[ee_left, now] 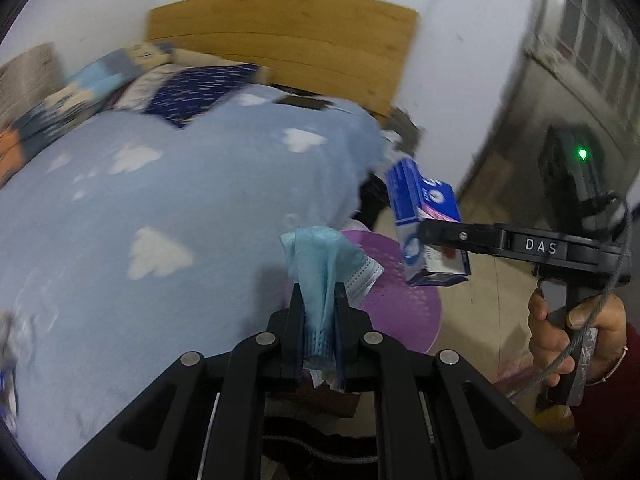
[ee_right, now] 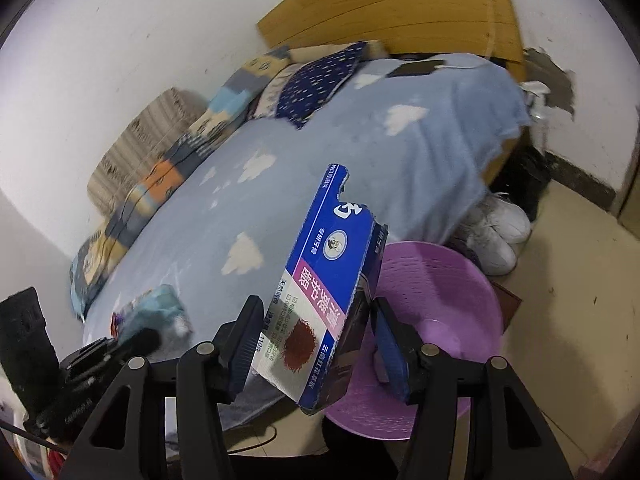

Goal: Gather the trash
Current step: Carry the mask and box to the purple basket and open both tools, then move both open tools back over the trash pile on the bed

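Note:
A crumpled light-blue face mask (ee_left: 320,268) sticks up between the fingers of my left gripper (ee_left: 320,300), which is shut on it, over the bed's edge. My right gripper (ee_right: 316,310) is shut on a torn blue and white cardboard box (ee_right: 332,276), held tilted in the air above a purple plastic basin (ee_right: 436,300) on the floor. In the left wrist view the box (ee_left: 428,220) hangs from the right gripper (ee_left: 424,234) over the basin (ee_left: 404,312). The right wrist view shows the left gripper (ee_right: 140,340) blurred at lower left with the mask (ee_right: 156,306).
A bed with a light-blue cloud blanket (ee_right: 320,152) fills the left. Pillows (ee_right: 316,80) and a phone (ee_right: 416,67) lie near the wooden headboard (ee_right: 400,12). White sneakers (ee_right: 496,232) stand beside the basin on the beige floor. A hand (ee_left: 560,332) holds the right gripper's handle.

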The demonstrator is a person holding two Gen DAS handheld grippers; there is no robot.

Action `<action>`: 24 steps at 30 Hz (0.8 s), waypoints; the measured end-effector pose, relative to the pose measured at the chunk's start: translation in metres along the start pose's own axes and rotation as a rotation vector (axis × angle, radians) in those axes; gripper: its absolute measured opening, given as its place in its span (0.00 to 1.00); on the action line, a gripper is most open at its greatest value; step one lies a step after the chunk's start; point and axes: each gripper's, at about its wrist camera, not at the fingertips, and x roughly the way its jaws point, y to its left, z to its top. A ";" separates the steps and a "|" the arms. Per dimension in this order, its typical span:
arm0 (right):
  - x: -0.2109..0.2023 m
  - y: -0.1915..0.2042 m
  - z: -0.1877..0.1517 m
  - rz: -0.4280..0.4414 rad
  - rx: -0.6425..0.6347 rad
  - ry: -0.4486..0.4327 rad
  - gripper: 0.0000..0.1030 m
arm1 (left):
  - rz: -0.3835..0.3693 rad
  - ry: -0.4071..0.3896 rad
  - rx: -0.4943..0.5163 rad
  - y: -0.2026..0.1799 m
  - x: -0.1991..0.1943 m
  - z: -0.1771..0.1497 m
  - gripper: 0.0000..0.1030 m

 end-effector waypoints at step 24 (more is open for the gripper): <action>0.023 0.053 -0.008 0.080 -0.119 0.036 0.62 | 0.257 -0.046 -0.236 0.085 -0.087 -0.061 0.49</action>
